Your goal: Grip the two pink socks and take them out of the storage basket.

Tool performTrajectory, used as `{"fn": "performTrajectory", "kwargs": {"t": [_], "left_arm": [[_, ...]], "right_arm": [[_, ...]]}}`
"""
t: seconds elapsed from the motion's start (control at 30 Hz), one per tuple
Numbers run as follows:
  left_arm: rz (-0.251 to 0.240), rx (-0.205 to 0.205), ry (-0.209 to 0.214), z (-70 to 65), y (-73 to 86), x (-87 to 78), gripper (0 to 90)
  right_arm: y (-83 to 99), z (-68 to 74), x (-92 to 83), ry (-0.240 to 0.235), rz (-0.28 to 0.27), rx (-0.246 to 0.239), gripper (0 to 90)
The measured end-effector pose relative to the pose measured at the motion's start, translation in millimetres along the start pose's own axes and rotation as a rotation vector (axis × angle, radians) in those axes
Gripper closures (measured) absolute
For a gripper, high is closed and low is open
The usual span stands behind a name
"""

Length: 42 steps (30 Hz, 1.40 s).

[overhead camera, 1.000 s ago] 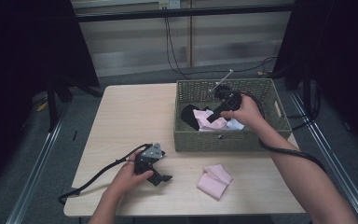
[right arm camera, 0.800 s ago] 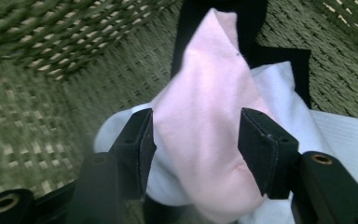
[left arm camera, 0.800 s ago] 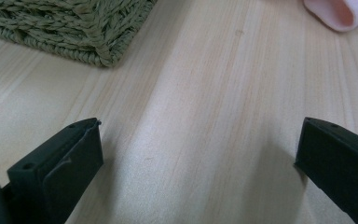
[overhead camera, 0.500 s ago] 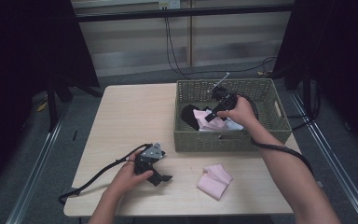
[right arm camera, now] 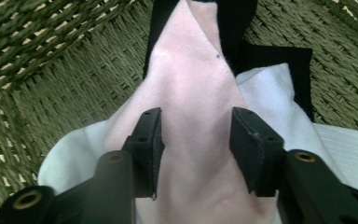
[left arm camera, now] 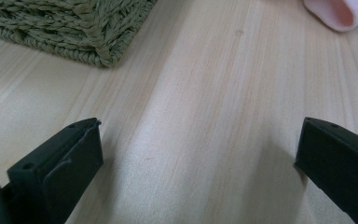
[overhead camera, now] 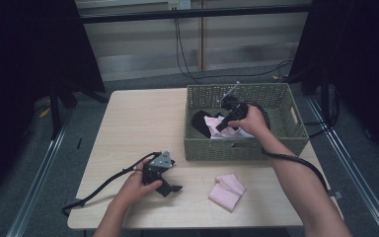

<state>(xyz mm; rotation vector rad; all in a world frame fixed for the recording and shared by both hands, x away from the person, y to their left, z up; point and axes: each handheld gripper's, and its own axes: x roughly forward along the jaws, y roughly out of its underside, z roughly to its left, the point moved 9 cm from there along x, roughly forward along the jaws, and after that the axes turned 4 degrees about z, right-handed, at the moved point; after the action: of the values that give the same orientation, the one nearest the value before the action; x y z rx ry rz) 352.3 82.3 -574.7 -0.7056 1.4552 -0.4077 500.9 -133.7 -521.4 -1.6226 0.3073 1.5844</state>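
Pink cloth (right arm camera: 191, 116): lay in the basket (overhead camera: 276, 96), on top of the white and black pieces; in the right gripper view its long axis ran from between the jaws up to a narrow peak, away from the gripper; a ridge ran along that axis

Right gripper (right arm camera: 196, 140): reached down into the basket, jaws about half open and just been closing; the pink cloth sat between them, a pad at each flank of the ridge; whether the pads already pressed the cloth could not be told

Left gripper (left arm camera: 198, 154): rested on the table (overhead camera: 128, 128) in front of the basket's near-left corner; jaws wide apart over bare wood, holding nothing

Basket: green woven, rectangular, at the table's far right; held the pink cloth, a white cloth (right arm camera: 279, 93) and a black cloth (right arm camera: 242, 23) under it; the black one also showed towards the basket's left wall in the high view

Folded cloth (overhead camera: 227, 190): pink, lay on the table outside the basket, just in front of its near wall, well apart from both grippers
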Motion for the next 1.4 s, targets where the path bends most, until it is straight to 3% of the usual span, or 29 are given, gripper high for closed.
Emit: {"fn": "performTrajectory", "kwargs": {"t": [0.2, 0.23, 0.33, 0.37, 0.6, 1.03, 1.4], "left_arm": [[0.0, 0.0, 0.0, 0.0, 0.0, 0.0, 0.0], [0.001, 0.0, 0.0, 0.0, 0.1, 0.0, 0.0], [0.0, 0.0, 0.0, 0.0, 0.0, 0.0, 0.0], [0.0, 0.0, 0.0, 0.0, 0.0, 0.0, 0.0], [-0.001, 0.0, 0.0, 0.0, 0.0, 0.0, 0.0], [-0.005, -0.002, 0.004, -0.2, -0.3, 0.2, 0.0], [0.0, 0.001, 0.006, -0.2, 0.0, 0.0, 0.0]], "right_arm": [[0.8, -1.4, 2.6, 0.014, 0.012, -0.018, 71.2], [1.1, 0.4, 3.3, 0.004, 0.022, -0.007, 77.7], [2.5, -0.3, 3.3, 0.001, 0.037, -0.012, 83.9], [3.1, -0.3, 1.2, -0.008, 0.04, 0.007, 86.9], [3.1, -0.6, -11.2, -0.029, 0.015, 0.023, 87.4], [7.0, -2.8, -57.1, -0.066, -0.029, 0.063, 88.2], [3.9, -1.4, -94.9, -0.065, -0.066, 0.042, 88.3]]}}
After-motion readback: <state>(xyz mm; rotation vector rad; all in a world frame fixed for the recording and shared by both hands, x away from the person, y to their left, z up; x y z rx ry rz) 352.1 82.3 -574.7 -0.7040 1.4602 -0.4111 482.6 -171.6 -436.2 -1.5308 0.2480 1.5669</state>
